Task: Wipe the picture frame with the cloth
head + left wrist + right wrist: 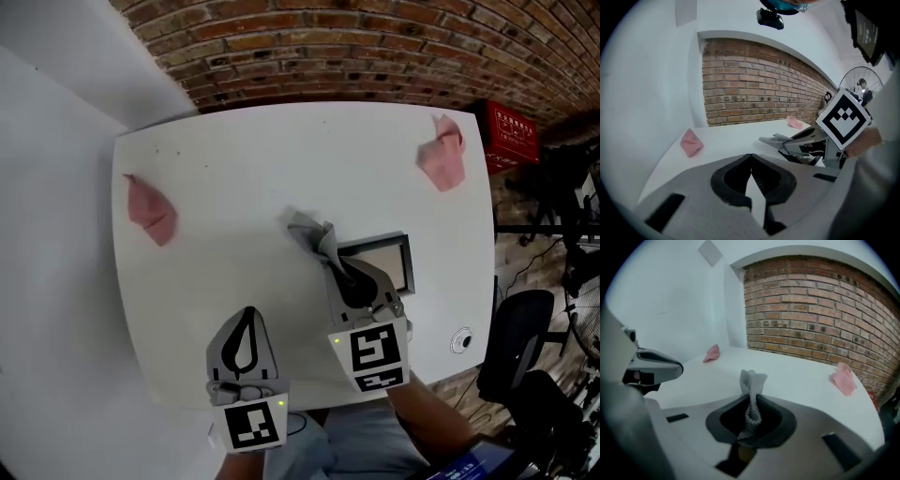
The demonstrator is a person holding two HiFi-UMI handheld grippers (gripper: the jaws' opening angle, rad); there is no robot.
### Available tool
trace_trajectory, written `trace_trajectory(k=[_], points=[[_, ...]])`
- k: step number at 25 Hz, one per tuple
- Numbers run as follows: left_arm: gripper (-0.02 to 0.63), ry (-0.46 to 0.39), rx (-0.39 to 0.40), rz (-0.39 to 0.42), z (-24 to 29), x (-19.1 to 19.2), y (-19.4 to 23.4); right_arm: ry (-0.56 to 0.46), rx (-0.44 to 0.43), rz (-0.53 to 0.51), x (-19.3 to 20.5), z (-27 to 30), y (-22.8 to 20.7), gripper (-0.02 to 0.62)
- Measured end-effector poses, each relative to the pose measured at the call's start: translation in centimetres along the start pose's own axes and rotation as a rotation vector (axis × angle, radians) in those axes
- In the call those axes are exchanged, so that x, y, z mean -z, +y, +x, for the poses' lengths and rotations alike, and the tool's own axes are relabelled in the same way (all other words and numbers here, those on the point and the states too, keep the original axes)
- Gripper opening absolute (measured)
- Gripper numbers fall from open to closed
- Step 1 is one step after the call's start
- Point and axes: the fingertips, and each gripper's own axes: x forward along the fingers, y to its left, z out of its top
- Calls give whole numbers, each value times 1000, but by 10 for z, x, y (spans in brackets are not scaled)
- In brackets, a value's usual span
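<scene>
I am holding the grey cloth clamped in my right gripper at the left edge of the picture frame on the white table, my left gripper is idling closed and empty, and wiping is apparently only beginning.

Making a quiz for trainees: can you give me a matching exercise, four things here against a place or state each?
Things:
1 grey cloth
2 picture frame
3 left gripper
4 pink cloths

States:
A shut, empty
B loose, one at each side of the table
C pinched in the right gripper
D lying flat, partly hidden by the right gripper

Pairs: 1-C; 2-D; 3-A; 4-B
</scene>
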Motion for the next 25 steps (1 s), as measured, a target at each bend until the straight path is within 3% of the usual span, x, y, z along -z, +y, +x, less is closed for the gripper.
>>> trace_trajectory(k=[25], points=[[9, 26, 78, 40, 31, 0, -26, 23, 85, 46, 20, -6, -46, 38]])
